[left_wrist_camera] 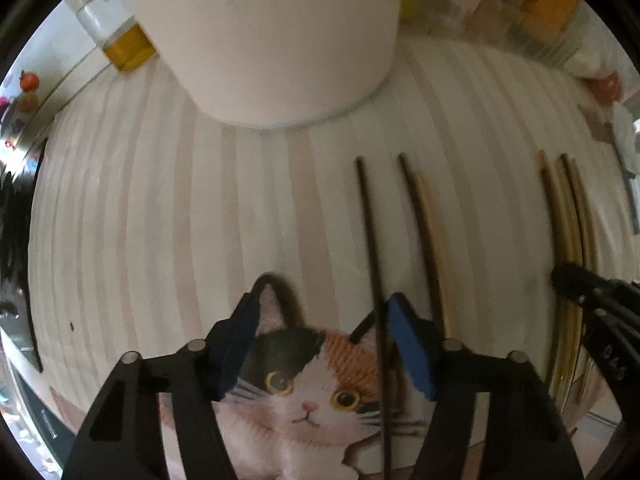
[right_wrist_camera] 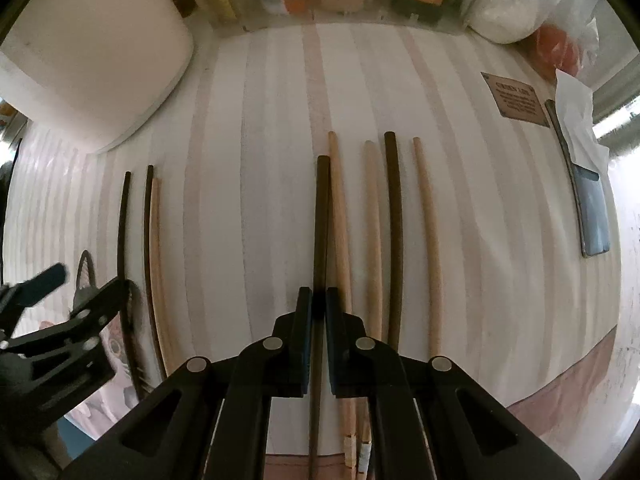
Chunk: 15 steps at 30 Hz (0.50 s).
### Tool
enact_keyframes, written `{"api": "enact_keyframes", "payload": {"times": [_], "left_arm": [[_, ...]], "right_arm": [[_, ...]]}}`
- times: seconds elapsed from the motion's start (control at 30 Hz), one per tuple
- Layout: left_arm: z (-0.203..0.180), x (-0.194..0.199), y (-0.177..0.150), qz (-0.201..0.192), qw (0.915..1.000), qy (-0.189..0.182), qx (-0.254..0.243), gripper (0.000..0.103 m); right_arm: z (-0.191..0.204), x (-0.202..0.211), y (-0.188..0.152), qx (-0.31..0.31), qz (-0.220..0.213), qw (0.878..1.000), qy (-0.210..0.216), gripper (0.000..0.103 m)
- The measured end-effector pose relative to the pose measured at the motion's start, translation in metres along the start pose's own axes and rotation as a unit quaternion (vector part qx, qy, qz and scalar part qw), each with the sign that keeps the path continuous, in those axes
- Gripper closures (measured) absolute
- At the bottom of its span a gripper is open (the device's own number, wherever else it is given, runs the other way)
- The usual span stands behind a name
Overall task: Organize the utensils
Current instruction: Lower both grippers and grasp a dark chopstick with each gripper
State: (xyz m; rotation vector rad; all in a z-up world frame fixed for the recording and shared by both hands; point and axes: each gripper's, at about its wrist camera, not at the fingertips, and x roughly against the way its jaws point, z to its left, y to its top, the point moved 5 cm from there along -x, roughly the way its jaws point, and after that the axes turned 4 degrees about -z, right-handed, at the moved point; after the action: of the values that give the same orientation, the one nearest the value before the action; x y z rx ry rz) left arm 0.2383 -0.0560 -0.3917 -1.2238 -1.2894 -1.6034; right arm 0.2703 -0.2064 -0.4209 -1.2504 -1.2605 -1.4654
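Gripping a dark chopstick in your right tongs, you are holding it with its long axis running straight ahead along the fingers, just beside a pale wooden chopstick on the striped bench. Your left tongs are standing open over the cat-print mat, a thin dark chopstick lying between the jaws near the right finger. The white container is sitting far-left, nearer your left hand.

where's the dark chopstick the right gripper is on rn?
In the right wrist view the dark chopstick lies mid-table between the right gripper fingers, touching a light chopstick on its right, well right of the white container.
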Motion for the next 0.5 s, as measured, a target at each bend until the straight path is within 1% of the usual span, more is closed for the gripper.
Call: {"api": "enact_keyframes", "payload": {"times": [0.03,0.07,0.1,0.13,0.17,0.23,0.33,0.5], "left_arm": [[-0.002,0.000,0.000,-0.003,1.0000,-0.006,-0.002,0.054],[-0.003,0.001,-0.001,-0.003,0.9999,-0.015,-0.003,0.061],[-0.004,0.001,-0.001,-0.002,0.9997,-0.023,-0.003,0.066],[-0.005,0.002,-0.001,-0.003,0.9995,-0.031,-0.004,0.076],[-0.006,0.003,-0.001,-0.006,0.9996,-0.028,-0.007,0.086],[-0.002,0.003,-0.002,-0.005,0.9996,-0.025,-0.009,0.097],[0.011,0.004,-0.006,-0.005,0.9998,-0.018,0.000,0.097],[0.050,0.005,-0.016,-0.001,0.9998,0.000,0.018,0.098]], "right_arm": [[0.000,0.000,-0.001,0.000,0.000,1.000,-0.002,0.097],[-0.008,-0.003,0.002,-0.001,0.000,1.000,-0.003,0.097],[-0.008,-0.003,0.001,-0.002,-0.001,1.000,-0.004,0.097],[-0.009,-0.004,0.000,-0.002,-0.002,1.000,-0.005,0.097],[-0.012,-0.001,0.000,-0.002,-0.002,1.000,-0.006,0.097],[-0.008,-0.001,0.003,-0.001,-0.002,1.000,-0.010,0.097],[0.005,-0.002,0.006,0.001,0.002,1.000,-0.012,0.096],[0.028,0.000,0.010,0.003,0.011,1.000,0.011,0.097]]}}
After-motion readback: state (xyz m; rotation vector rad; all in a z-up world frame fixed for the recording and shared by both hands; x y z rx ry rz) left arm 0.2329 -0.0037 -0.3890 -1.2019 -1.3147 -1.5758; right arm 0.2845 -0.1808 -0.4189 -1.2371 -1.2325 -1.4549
